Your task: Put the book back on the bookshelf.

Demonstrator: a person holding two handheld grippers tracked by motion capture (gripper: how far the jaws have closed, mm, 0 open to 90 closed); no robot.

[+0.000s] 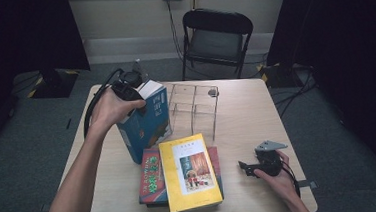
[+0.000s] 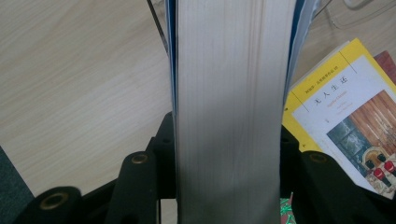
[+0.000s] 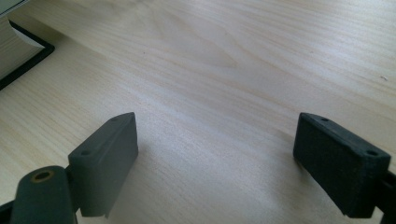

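Note:
A thick blue book stands tilted on the wooden table, left of a clear acrylic rack. My left gripper is shut on its top edge; in the left gripper view the pale page block sits clamped between both black jaws. A yellow book lies flat on top of a red book at the table's front; the yellow book also appears past the held book. My right gripper rests low at the front right, open, its fingers spread over bare wood with nothing between them.
A black folding chair stands behind the table. The corner of the book stack lies to the left of the right gripper. Bare wood spreads across the table's right half and far left.

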